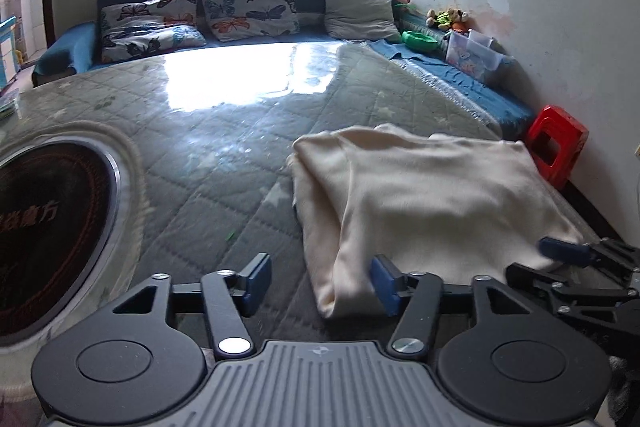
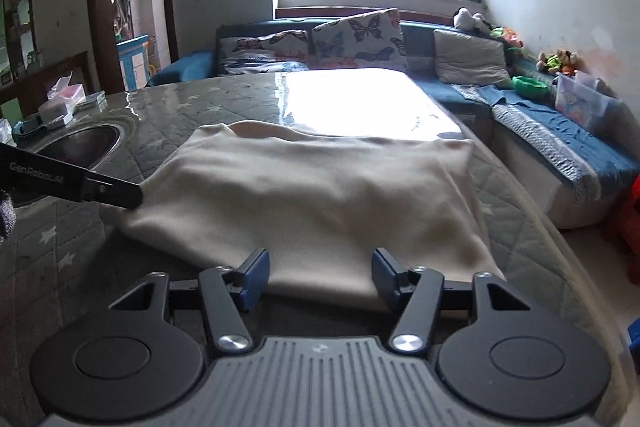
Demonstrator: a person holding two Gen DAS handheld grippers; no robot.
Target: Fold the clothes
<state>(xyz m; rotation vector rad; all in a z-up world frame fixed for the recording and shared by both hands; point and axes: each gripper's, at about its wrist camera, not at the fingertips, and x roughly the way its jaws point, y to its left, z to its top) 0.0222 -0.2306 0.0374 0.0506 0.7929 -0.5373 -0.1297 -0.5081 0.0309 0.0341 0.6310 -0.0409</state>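
Observation:
A cream garment [image 1: 420, 195] lies folded on the grey-green quilted table top [image 1: 224, 187], at the right in the left wrist view. My left gripper [image 1: 320, 283] is open at its near left corner, the fold's edge just inside the right pad, untouched by the left one. My right gripper [image 1: 560, 261] shows at the garment's near right edge. In the right wrist view the garment [image 2: 312, 195] fills the middle and my right gripper [image 2: 320, 279] stands open, its pads either side of the near hem without pressing it. The left gripper [image 2: 120, 191] reaches in from the left.
A round dark hob [image 1: 48, 227] is set into the table at the left. A blue sofa [image 1: 312, 7] with butterfly cushions runs behind and along the right wall. A red stool [image 1: 556, 147] stands by the wall. Boxes and packets [image 2: 60, 103] sit at the table's far left.

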